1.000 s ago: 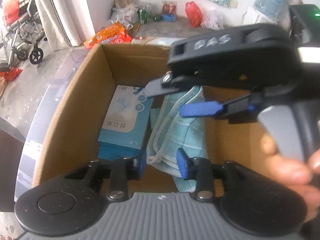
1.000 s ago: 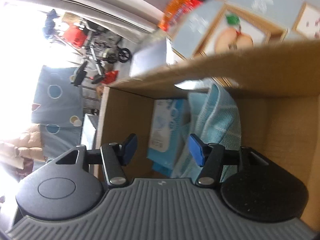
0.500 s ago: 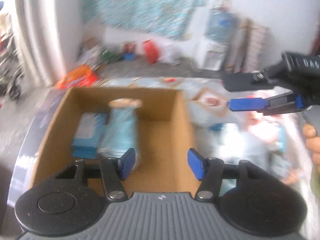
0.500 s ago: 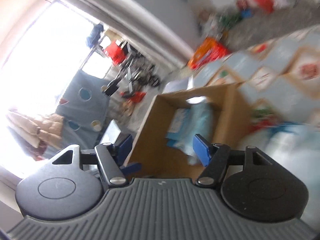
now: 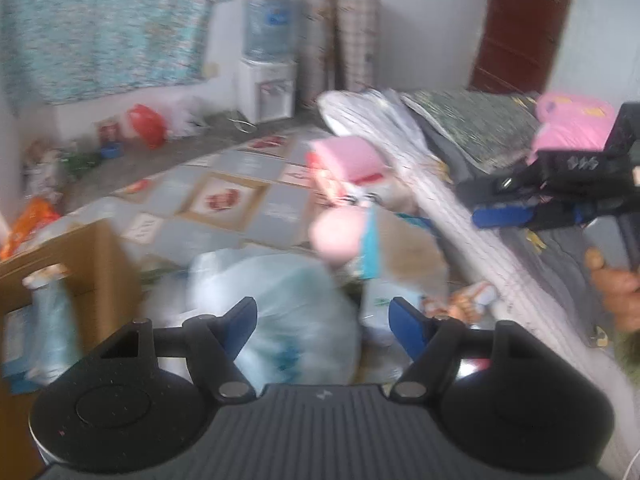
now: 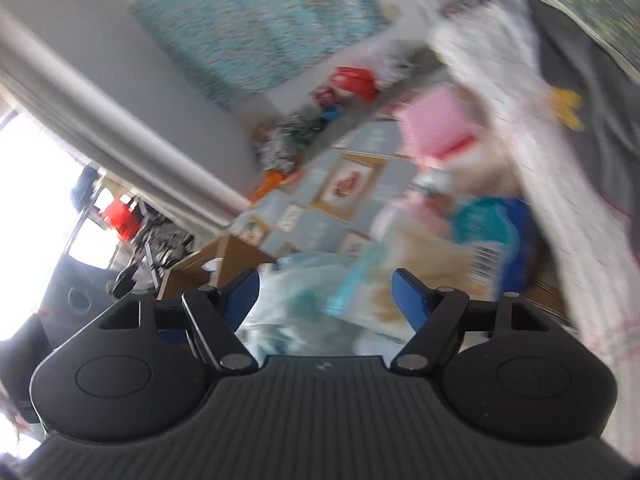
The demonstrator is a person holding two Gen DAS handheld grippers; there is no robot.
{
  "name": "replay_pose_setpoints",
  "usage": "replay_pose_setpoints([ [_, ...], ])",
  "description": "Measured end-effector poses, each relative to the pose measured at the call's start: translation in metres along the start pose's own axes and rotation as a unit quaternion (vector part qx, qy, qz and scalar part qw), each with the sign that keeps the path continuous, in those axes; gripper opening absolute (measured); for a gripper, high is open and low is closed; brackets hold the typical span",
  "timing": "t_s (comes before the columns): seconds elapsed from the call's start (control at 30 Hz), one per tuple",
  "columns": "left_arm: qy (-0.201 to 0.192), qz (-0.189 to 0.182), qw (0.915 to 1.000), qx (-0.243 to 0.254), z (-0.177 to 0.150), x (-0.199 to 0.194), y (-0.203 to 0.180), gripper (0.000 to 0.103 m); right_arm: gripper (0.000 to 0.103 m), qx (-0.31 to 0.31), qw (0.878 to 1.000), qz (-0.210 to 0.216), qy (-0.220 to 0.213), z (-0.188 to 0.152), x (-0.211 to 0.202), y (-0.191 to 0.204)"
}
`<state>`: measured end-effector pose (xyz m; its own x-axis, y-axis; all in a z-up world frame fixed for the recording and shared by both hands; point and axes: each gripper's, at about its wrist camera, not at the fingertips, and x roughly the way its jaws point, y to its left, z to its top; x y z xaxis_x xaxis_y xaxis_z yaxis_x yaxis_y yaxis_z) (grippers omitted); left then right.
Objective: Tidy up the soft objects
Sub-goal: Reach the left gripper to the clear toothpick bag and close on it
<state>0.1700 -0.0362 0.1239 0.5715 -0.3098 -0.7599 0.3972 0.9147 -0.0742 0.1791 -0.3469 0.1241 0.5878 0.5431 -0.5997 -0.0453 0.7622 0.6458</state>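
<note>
Both views are blurred by motion. My left gripper (image 5: 322,316) hangs over a pale blue plastic bag (image 5: 280,300) on the floor mat, its jaws opening with nothing between them. The cardboard box (image 5: 92,264) stands at the left with a light blue towel (image 5: 52,320) inside. A heap of soft things lies beyond the bag: a pink sponge-like block (image 5: 348,158) and a pink round piece (image 5: 338,234). My right gripper (image 6: 324,292) also has its jaws opening and empty, facing the same bag (image 6: 304,300) and pink block (image 6: 436,120). In the left view the right gripper (image 5: 508,206) sits high at the right, held by a hand.
A bed edge with a striped white cloth (image 5: 432,184) and dark quilt (image 5: 480,124) runs along the right. A water dispenser (image 5: 266,76), red bag (image 5: 146,124) and clutter line the far wall. Patterned foam mat (image 5: 224,200) covers the floor.
Both grippers have pulled out of the cardboard box and swung right toward the heap by the bed, jaws wider apart. The towel and blue packet stay in the box.
</note>
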Motion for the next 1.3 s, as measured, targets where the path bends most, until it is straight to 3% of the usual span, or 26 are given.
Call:
replay_pose_setpoints([
  [0.3,0.065,-0.026,0.9974,0.013,0.029,0.080,-0.043,0.062,0.064,0.094,0.995,-0.012,0.020,-0.010,0.045,-0.094],
  [0.4,0.092,-0.039,0.9950,-0.004,0.030,0.097,-0.045,0.059,0.063,0.096,0.995,0.000,0.006,0.000,0.055,-0.101],
  [0.57,0.100,-0.066,0.9928,-0.008,0.019,0.103,-0.051,0.057,0.059,0.066,0.998,0.016,-0.005,0.025,0.075,-0.098],
  [0.77,0.137,-0.086,0.9867,-0.021,0.013,0.134,-0.061,0.042,0.051,0.047,0.999,0.015,0.008,0.043,0.108,-0.100],
  [1.03,0.128,-0.090,0.9870,-0.037,0.021,0.154,-0.058,0.023,0.051,0.068,0.996,0.033,0.037,0.031,0.125,-0.119],
  [1.3,0.103,-0.089,0.9892,-0.052,0.024,0.146,-0.048,0.018,0.051,0.060,0.995,0.047,0.058,0.022,0.114,-0.122],
])
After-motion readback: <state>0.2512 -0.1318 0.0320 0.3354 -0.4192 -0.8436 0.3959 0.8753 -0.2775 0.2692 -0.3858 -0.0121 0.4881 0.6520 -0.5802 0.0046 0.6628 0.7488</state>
